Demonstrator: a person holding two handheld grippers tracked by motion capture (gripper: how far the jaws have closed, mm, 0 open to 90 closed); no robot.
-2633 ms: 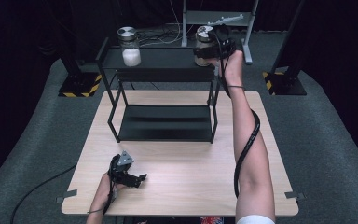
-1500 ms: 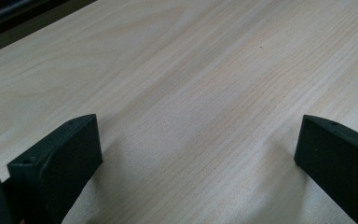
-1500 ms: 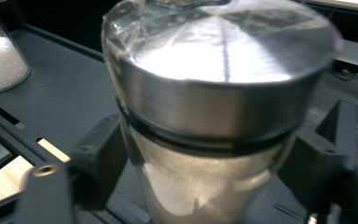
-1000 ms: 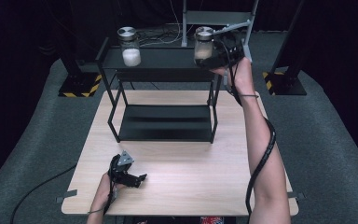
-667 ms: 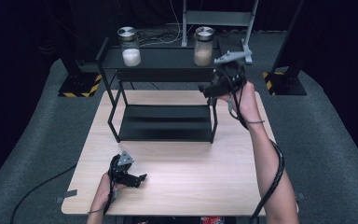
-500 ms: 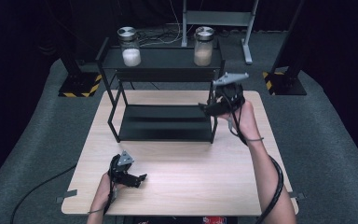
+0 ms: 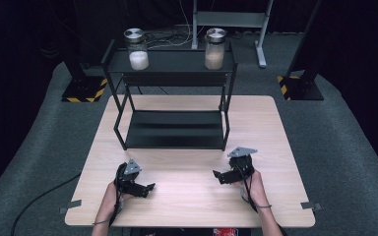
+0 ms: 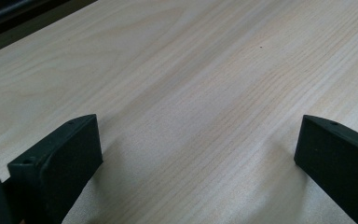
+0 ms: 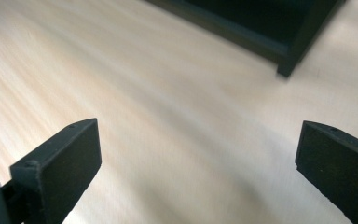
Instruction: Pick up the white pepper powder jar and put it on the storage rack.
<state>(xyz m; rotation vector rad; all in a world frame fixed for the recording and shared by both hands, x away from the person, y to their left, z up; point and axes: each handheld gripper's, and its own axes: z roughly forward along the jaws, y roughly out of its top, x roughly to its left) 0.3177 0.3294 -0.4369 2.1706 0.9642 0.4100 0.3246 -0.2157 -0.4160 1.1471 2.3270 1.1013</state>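
High view: my right gripper [image 7: 221, 174] is back down on the desk [image 7: 285, 147], lower right of centre in the frame, after being up at the top shelf a couple of seconds ago. The jar with the tan stuff [image 7: 215, 48] that it was holding up there now stands alone on the right end of the rack [image 7: 170, 61], upper middle of the frame, with the white-filled jar [image 7: 136, 48] at the left end. My left gripper [image 7: 147, 188] sits lower left of centre and hasn't budged the whole time. So I'd say the placing is done and both hands are parked.

Left gripper view: jaws spread wide, nothing between them, just bare wood grain.

Right gripper view: same deal, jaws wide and empty. The rack's bottom shelf and one leg [image 9: 291, 63] show in the upper right of the frame, slightly blurred.
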